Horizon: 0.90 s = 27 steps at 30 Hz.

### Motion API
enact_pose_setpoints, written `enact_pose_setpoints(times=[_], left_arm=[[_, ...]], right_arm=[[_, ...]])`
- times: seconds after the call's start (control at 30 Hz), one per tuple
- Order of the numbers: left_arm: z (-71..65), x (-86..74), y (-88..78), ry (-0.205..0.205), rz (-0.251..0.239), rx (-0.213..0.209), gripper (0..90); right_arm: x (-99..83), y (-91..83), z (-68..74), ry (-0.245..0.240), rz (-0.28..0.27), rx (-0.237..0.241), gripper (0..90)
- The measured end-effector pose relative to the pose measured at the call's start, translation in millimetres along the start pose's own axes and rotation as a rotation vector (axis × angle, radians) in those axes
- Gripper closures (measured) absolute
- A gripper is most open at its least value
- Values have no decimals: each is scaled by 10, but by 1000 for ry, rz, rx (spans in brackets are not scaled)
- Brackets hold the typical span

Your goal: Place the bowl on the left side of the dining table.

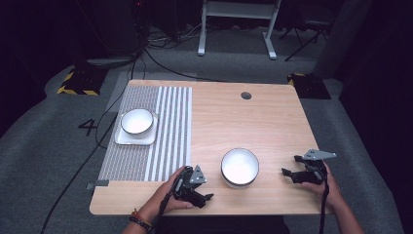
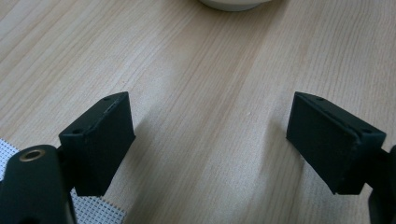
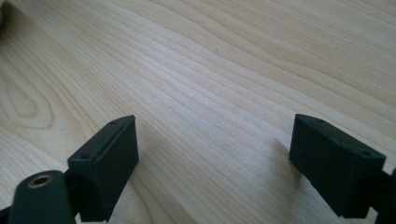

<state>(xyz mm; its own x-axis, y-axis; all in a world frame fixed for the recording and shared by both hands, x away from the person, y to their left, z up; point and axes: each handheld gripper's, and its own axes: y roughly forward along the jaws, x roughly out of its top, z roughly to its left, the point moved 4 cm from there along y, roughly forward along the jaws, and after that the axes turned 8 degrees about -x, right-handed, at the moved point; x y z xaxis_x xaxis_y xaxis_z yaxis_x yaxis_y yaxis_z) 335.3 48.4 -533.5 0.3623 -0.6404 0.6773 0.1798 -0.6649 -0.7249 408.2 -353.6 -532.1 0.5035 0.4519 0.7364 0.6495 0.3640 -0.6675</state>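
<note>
A white bowl [image 1: 239,167] with a dark rim is seen standing on the bare wood of the table [image 1: 272,122], near its front edge and between the two grippers. The left gripper [image 1: 208,197] is held just beside the bowl on its left, close to the front corner of a striped grey mat [image 1: 146,131]; the right gripper [image 1: 288,173] is held farther off on the bowl's right. Neither is touching the bowl.

In the left gripper view, the jaws are spread wide with nothing between them but wood, and the bowl's lower edge [image 2: 231,4] is seen straight ahead at the top of the frame, apart from the jaw tips. A corner of the mat [image 2: 100,212] is caught at the bottom left.

In the right gripper view, the jaws are likewise held wide apart over bare wood, with nothing gripped.

A second white bowl [image 1: 137,121] is set on a square white plate [image 1: 122,139] on the mat, well apart from both grippers.
</note>
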Motion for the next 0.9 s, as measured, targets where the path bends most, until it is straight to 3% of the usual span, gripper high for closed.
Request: enact_pose_setpoints(times=[0.9], left_arm=[[0,0,3,1,2,-8,148]], right_arm=[[0,0,-1,0,0,1,157]])
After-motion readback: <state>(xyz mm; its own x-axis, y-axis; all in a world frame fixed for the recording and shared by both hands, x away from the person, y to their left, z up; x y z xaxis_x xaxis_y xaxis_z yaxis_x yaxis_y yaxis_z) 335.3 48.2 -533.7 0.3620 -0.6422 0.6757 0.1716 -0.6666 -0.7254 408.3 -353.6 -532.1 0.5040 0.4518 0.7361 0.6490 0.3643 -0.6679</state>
